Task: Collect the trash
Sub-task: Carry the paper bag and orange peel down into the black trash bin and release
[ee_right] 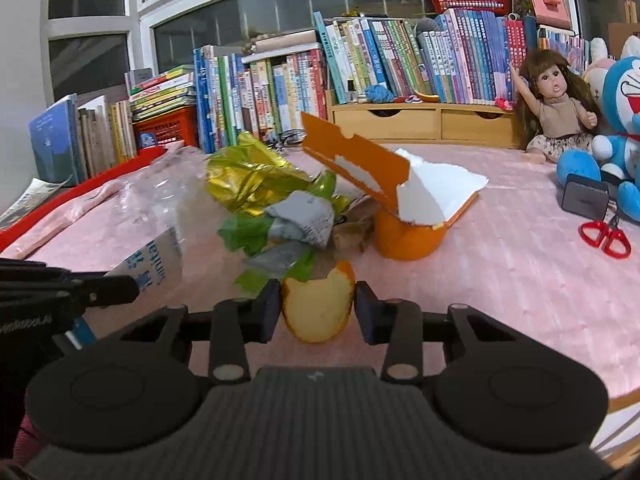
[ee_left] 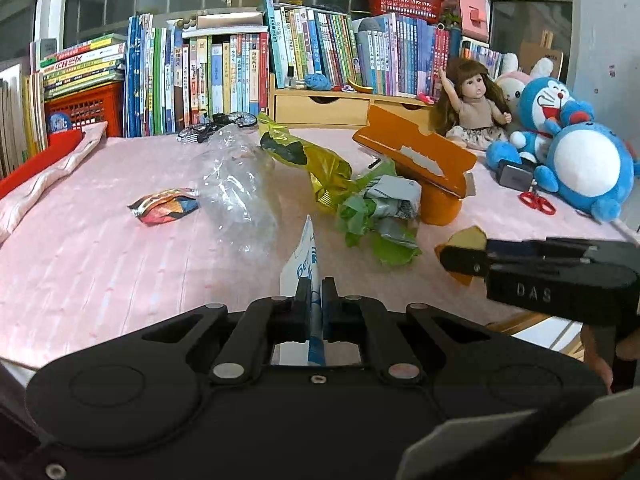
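Observation:
My left gripper (ee_left: pixel 316 285) is shut on a thin white and blue wrapper (ee_left: pixel 305 254), held edge-on just above the pink tablecloth (ee_left: pixel 100 272). My right gripper (ee_right: pixel 317 294) is shut on a piece of orange peel (ee_right: pixel 318 314), its pads pressing both sides. Both show in the other view: the left gripper (ee_right: pixel 120 288) with the wrapper (ee_right: pixel 156 254), the right gripper (ee_left: pixel 456 258) with the peel (ee_left: pixel 466 240). Ahead lie a clear plastic bottle (ee_left: pixel 240 188), a colourful snack wrapper (ee_left: pixel 164 206), gold foil (ee_left: pixel 320 164), crumpled green and grey paper (ee_left: pixel 376 216) and a torn orange box (ee_left: pixel 416 152).
Rows of books (ee_left: pixel 224 80) and a wooden drawer unit (ee_left: pixel 332 108) line the back. A doll (ee_left: pixel 472 104), blue plush toys (ee_left: pixel 580 160), a small dark box (ee_left: pixel 514 176) and red scissors (ee_left: pixel 536 202) sit at the right. A red tray (ee_left: pixel 36 160) lies at the left.

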